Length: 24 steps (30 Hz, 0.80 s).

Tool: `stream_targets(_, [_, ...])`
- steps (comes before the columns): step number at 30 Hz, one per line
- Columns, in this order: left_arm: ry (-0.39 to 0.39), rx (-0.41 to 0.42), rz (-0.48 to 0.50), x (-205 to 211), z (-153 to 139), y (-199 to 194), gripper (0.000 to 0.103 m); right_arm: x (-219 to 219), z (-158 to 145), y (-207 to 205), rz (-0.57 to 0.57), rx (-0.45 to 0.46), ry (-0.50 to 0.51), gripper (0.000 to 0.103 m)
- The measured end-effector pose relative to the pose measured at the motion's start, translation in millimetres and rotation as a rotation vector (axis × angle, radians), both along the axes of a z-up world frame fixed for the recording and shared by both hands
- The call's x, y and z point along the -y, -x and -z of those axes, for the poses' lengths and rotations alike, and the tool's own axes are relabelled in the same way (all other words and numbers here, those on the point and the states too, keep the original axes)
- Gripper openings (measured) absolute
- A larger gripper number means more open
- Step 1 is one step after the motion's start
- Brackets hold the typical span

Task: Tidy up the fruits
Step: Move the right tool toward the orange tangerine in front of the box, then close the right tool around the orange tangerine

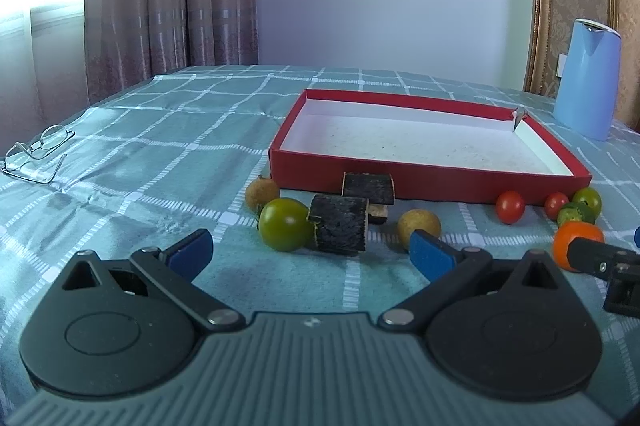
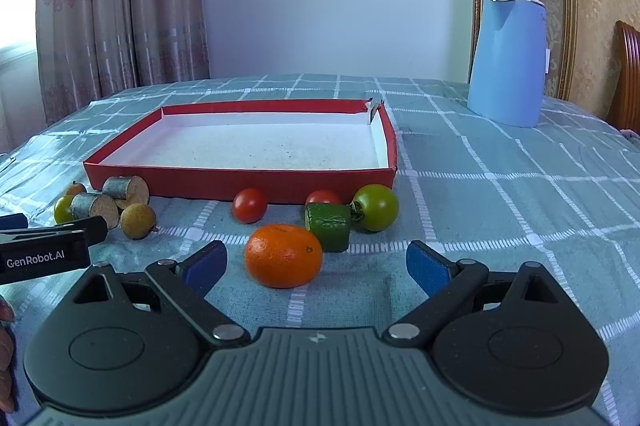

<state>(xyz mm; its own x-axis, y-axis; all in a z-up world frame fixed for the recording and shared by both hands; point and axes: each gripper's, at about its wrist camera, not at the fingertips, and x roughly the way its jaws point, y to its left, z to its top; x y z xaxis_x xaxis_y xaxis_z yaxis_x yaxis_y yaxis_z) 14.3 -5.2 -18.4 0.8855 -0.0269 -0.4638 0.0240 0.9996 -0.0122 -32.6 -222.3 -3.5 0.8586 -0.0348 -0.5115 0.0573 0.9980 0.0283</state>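
Note:
A red tray with a white floor lies on the checked cloth. In front of it lie fruits. In the left wrist view: a green tomato, two cork-like cylinders, two tan longans, red cherry tomatoes. In the right wrist view: an orange, a green block-shaped piece, a green tomato, two red tomatoes. My left gripper is open just short of the green tomato and cylinder. My right gripper is open with the orange just ahead of its fingertips.
A light blue kettle stands at the back right. Glasses lie at the far left. The right gripper's body shows at the right edge of the left wrist view. Curtains and a wall stand behind the table.

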Motion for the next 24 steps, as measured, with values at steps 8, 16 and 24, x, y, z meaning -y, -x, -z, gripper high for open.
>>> stream_targets(8, [0.002,0.004,-0.007,-0.7,-0.1,0.9,0.103,3.7,0.6,2.0,-0.012,0.0,-0.031,0.098])
stream_targets(16, [0.004,0.014,-0.007,-0.7,-0.4,2.6,0.103,2.9,2.5,4.5,-0.037,-0.004,-0.047,0.089])
stream_targets(24, [0.023,0.014,0.005,-3.0,-0.6,2.9,0.103,1.1,2.9,-4.7,-0.042,-0.04,-0.065,0.073])
